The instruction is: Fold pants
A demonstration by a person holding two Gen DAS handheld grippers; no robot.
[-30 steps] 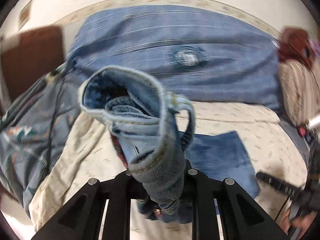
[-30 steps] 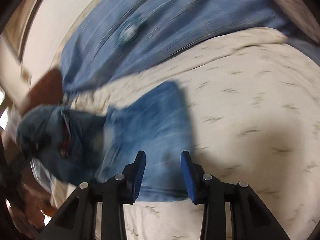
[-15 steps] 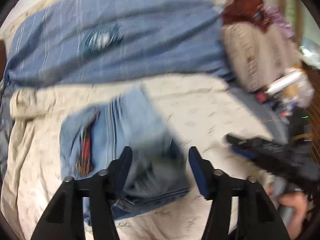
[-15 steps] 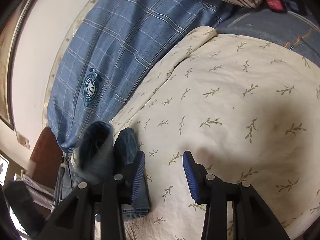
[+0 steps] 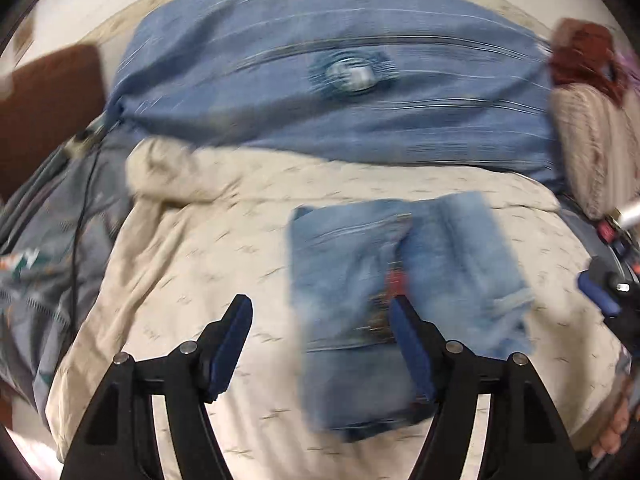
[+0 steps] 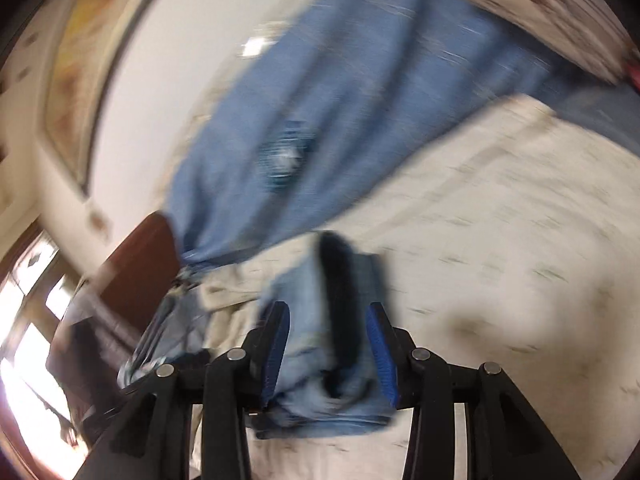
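Jeans (image 5: 404,296) folded on the cream bedspread (image 5: 208,264), just below the blue checked blanket (image 5: 320,100), left claw (image 5: 320,344) opening wide with nothing pinched, right claw (image 6: 328,356) straddling a denim fold, grip unclear through blur.

1. The left wrist camera sat behind the left gripper (image 5: 320,340), looking steeply down from above onto the cream bedspread (image 5: 192,264), with the folded jeans (image 5: 400,280) near at 5 o'clock.
2. The right wrist camera sat behind the right gripper (image 6: 326,344), facing closer to level and rolled sideways, very near the jeans (image 6: 320,320) at 6 o'clock.
3. Both views shared the blue plaid pillow (image 5: 320,80) (image 6: 320,120) toward 12 o'clock, the bedspread (image 6: 500,240) and the jeans; both were motion-blurred.
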